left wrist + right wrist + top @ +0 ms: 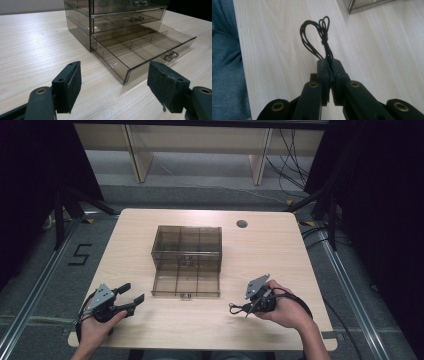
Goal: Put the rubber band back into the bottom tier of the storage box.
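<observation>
**Black cord pinched at the front of a pale wood table**

Pale wood-grain laminate covers the table (280,250), a rounded slab with a small dark grommet hole (242,224) near its far edge. At its near right, the right gripper (248,309) has its two black jaws pressed together on a thin black cord bundle (319,35); the cord is tied in a knot just beyond the jaws and fans into several narrow loops that stand out past the pads above the table top. Blue denim shows beside the table edge in the right gripper view. At the near left, the left gripper (134,296) rests with its jaws spread wide, nothing between the rough, felt-like pads (73,85). Between the two hands, farther back, stands a smoky translucent plastic drawer box (186,245). Its bottom drawer (140,50) is pulled out, divided into square compartments, with a small shiny knob (171,56) on its front.
</observation>
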